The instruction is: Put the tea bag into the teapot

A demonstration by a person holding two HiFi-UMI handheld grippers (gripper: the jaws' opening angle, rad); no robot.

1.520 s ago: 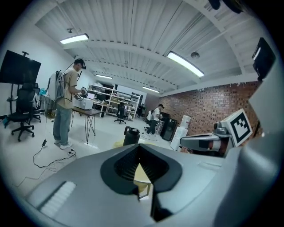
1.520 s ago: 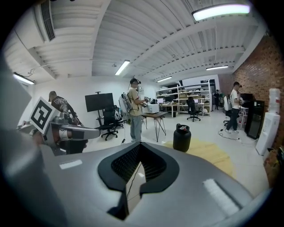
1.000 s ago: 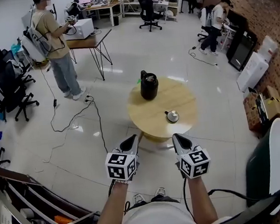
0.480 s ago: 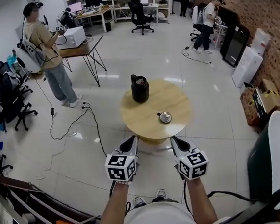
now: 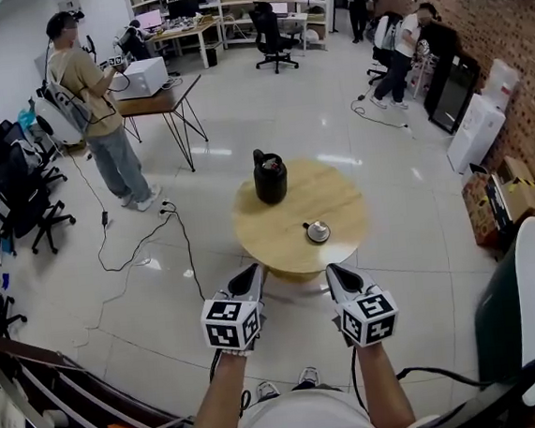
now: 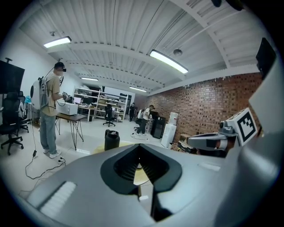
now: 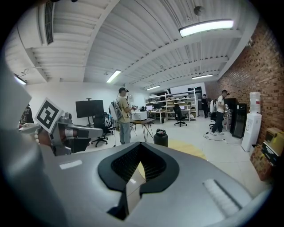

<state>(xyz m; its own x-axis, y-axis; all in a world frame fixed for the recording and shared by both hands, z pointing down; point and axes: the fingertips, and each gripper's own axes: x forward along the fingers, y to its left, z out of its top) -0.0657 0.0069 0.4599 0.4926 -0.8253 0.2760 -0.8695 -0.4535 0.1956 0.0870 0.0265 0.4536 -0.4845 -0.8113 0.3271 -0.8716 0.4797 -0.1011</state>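
Your left gripper point(image 5: 252, 272) and right gripper point(image 5: 335, 271) both hold their jaws together on nothing, well short of the round pale wooden table point(image 5: 331, 193). On it the black teapot point(image 5: 270, 178) stands upright, with a small round metal piece point(image 5: 317, 232) apart from it. No tea bag shows, so you can't tell its heading, or whether it's already inside.

- Left claw point(image 5: 246, 278) and right claw point(image 5: 339, 275): grey, with black-and-white square markers.
- Teapot point(image 5: 271, 178), ahead of both claws: black.
- Desk point(image 5: 337, 200) under it: pale wood.
- Floor point(image 5: 239, 117): glossy white.
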